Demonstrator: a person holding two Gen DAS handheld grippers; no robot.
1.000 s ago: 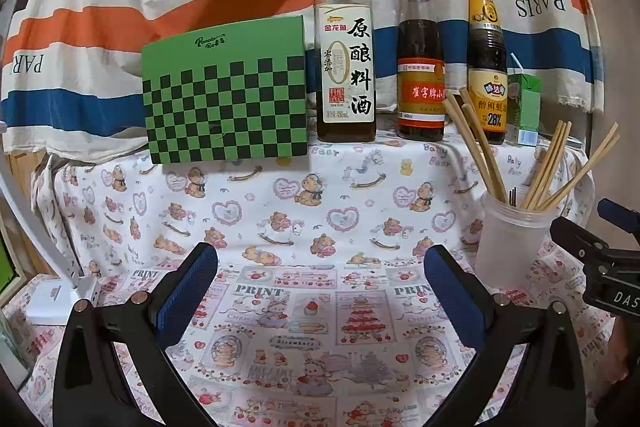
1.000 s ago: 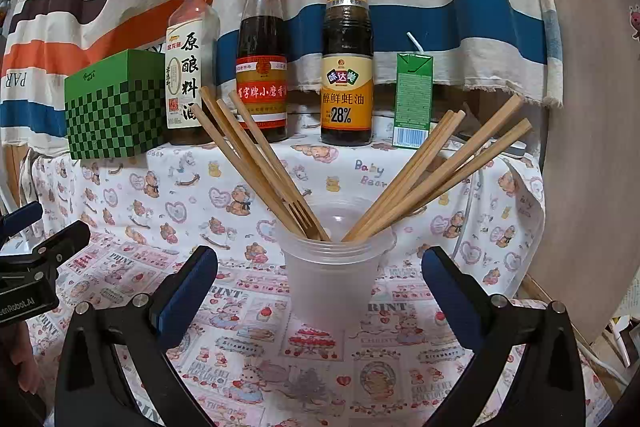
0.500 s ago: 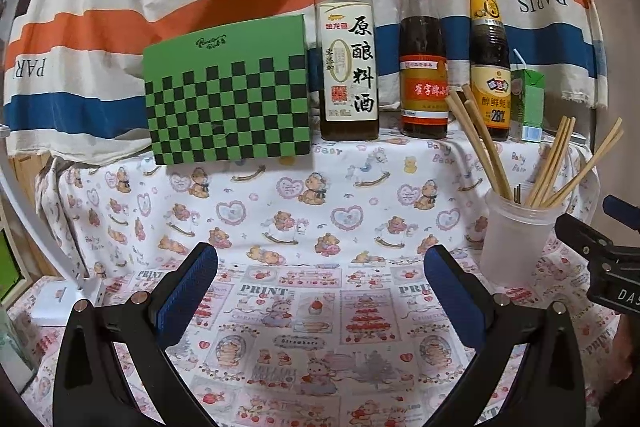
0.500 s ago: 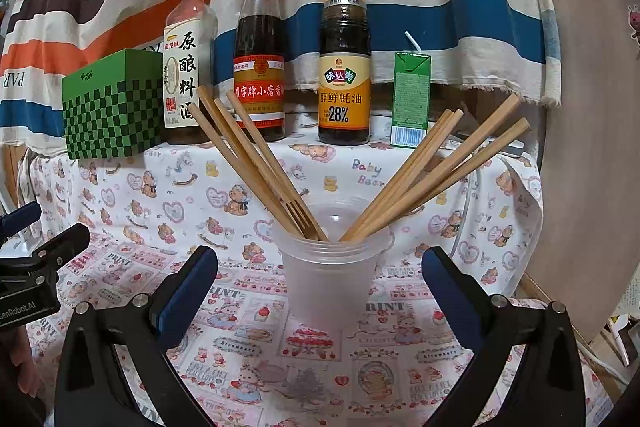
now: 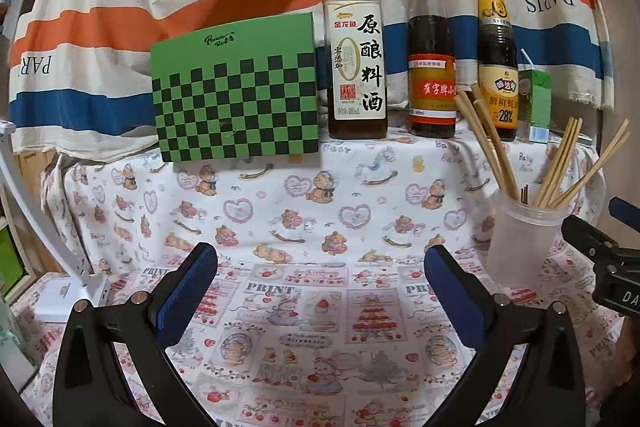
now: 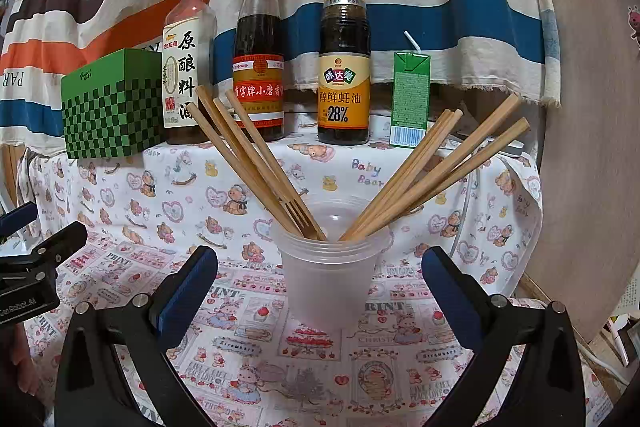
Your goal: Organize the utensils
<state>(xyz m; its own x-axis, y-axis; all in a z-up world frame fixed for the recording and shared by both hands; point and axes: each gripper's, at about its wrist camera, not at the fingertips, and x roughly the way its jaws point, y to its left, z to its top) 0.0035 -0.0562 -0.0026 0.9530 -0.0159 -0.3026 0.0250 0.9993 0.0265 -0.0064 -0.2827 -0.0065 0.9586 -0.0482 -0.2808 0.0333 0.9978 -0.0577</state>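
The left gripper (image 5: 320,287) is wide open, and its blue fingers (image 5: 188,291) hold nothing. The right gripper (image 6: 320,287) is wide open too, with its fingers (image 6: 448,291) empty. The two grippers sit side by side, both pointing the same way.

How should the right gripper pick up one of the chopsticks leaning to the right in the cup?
Probably best to pinch a right-leaning chopstick near its free upper end, coming from above. The tips fan apart there, while lower down the sticks bunch together inside the plastic cup. The right gripper is open and holds nothing.
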